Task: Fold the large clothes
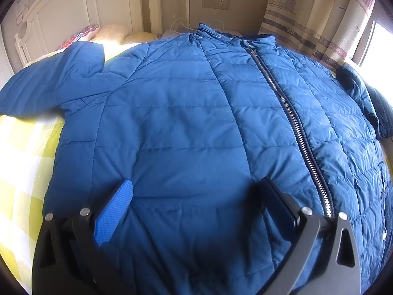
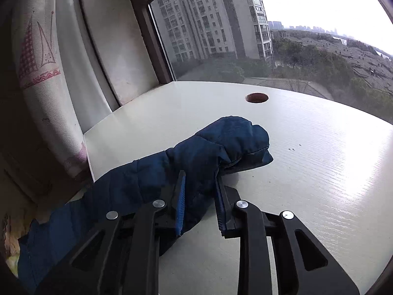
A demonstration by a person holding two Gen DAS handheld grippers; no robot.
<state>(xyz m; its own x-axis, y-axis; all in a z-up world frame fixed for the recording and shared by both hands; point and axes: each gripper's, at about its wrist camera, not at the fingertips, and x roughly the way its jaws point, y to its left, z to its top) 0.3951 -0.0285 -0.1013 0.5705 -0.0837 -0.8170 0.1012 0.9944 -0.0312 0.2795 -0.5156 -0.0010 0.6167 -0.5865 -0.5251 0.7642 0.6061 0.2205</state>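
Note:
A large blue quilted jacket point(image 1: 186, 113) lies front up on the bed, zipped, its collar at the far end. Its zipper point(image 1: 292, 118) runs down the right of the view. One sleeve point(image 1: 56, 83) stretches out to the left. My left gripper point(image 1: 196, 186) is open and empty, just above the jacket's lower hem. In the right wrist view the other sleeve point(image 2: 216, 145) lies across a white desk point(image 2: 307, 172). My right gripper point(image 2: 200, 179) is closed on this sleeve near the cuff, with the fabric between its jaws.
The bed has a yellow and white checked sheet point(image 1: 22, 162) and pillows point(image 1: 110, 33) at the white headboard point(image 1: 73, 7). A curtain point(image 1: 314, 12) hangs at the right. The desk has a round cable hole point(image 2: 256, 97) and stands under a window point(image 2: 245, 29).

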